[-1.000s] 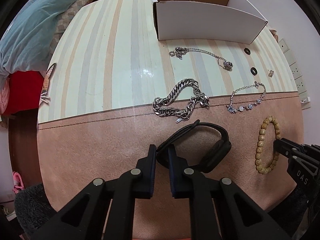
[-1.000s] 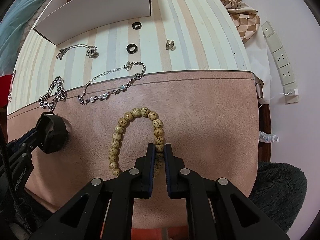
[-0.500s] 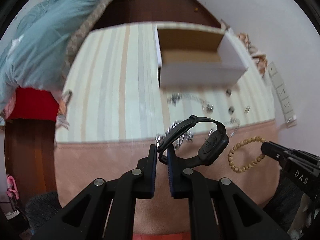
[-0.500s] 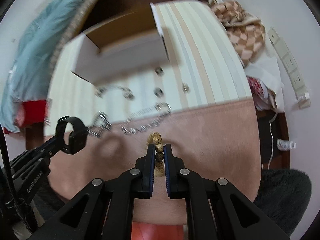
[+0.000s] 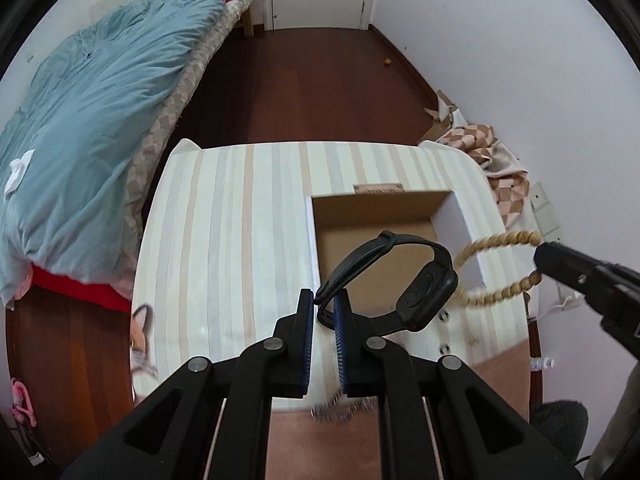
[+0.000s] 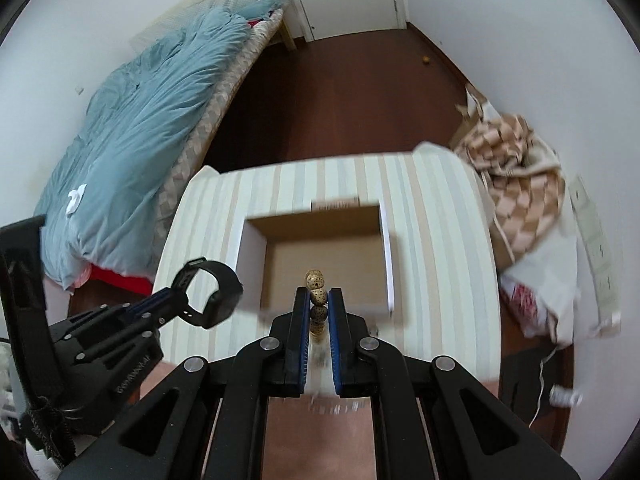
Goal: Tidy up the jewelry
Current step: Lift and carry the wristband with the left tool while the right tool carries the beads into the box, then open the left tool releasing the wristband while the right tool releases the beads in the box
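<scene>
I count one black watch (image 5: pixel 428 292), one wooden bead bracelet (image 5: pixel 500 264) and one open cardboard box (image 5: pixel 376 208). I see two small dark rings (image 5: pixel 443 332) on one striped table (image 5: pixel 224 240).

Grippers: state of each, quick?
Left gripper: shut on the black watch.
Right gripper: shut on the wooden bead bracelet.

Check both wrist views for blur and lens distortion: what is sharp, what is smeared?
Left wrist view: the left gripper and black watch are sharp; the bead bracelet and the jewelry near the table edge are smeared. Right wrist view: the right gripper is crisp; the box rim is blurred. Both views show fisheye bending and dark corners.
</scene>
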{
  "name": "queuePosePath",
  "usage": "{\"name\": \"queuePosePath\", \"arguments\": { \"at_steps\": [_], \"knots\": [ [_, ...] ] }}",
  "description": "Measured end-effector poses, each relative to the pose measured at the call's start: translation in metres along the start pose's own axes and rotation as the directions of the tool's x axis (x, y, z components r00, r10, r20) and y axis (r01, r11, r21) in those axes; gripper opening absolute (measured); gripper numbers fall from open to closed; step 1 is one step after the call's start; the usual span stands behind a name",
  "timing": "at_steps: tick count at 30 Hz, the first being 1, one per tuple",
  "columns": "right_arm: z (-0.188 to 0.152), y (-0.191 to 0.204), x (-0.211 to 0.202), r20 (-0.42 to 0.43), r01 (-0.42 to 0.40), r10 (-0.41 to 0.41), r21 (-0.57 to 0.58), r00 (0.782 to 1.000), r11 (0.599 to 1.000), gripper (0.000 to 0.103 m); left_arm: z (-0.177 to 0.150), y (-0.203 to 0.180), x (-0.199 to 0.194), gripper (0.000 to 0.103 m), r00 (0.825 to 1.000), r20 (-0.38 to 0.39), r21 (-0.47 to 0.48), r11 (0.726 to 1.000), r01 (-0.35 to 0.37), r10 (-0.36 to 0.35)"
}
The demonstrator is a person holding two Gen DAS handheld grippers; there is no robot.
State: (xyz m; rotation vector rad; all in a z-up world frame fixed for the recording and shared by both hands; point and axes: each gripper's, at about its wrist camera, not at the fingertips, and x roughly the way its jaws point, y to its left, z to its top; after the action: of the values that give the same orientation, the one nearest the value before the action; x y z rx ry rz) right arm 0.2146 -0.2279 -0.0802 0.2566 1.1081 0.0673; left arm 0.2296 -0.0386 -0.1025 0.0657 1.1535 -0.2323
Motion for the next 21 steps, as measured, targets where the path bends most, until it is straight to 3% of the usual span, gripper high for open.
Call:
{"name": "queuePosePath", "arguments": {
  "at_steps": [8, 11, 15, 16, 17, 18, 19, 21],
  "knots": [
    [0.041, -0.004, 0.067, -0.09, 0.008, -0.008, 0.001, 0.996, 1.0, 0.009, 0.04, 0.005, 0.064, 0.009, 0.993, -0.114, -0.016, 0.999, 0.035, -0.037],
    [0.046, -0.009, 0.087, -0.145, -0.023, 0.026, 0.023, 0.989, 0.999, 0.01, 0.049, 0.001, 0.075, 0.015, 0.989, -0.145, -0.024, 0.999, 0.024, -0.027],
    [0.045, -0.019, 0.103, -0.212, -0.055, 0.065, 0.053, 0.975, 0.997, 0.012, 0.056, -0.001, 0.079, 0.015, 0.987, -0.162, -0.026, 1.0, 0.014, -0.018],
    [0.044, -0.021, 0.105, -0.221, -0.057, 0.068, 0.055, 0.973, 0.997, 0.015, 0.058, -0.001, 0.078, 0.022, 0.988, -0.156, -0.025, 1.0, 0.012, -0.015],
    [0.043, -0.023, 0.105, -0.222, -0.06, 0.073, 0.062, 0.972, 0.996, 0.024, 0.059, -0.001, 0.075, 0.04, 0.989, -0.146, -0.027, 1.0, 0.008, -0.012],
    [0.042, -0.025, 0.103, -0.215, -0.054, 0.067, 0.067, 0.974, 0.996, 0.036, 0.06, -0.002, 0.073, 0.051, 0.991, -0.136, -0.026, 1.0, 0.004, -0.008],
    [0.042, -0.026, 0.101, -0.209, -0.053, 0.066, 0.066, 0.976, 0.996, 0.042, 0.06, -0.003, 0.068, 0.067, 0.993, -0.118, -0.027, 1.0, -0.002, -0.002],
    [0.04, -0.027, 0.093, -0.19, -0.039, 0.05, 0.058, 0.98, 0.998, 0.057, 0.062, -0.003, 0.061, 0.072, 0.995, -0.095, -0.033, 0.999, -0.01, 0.007]
  ]
}}
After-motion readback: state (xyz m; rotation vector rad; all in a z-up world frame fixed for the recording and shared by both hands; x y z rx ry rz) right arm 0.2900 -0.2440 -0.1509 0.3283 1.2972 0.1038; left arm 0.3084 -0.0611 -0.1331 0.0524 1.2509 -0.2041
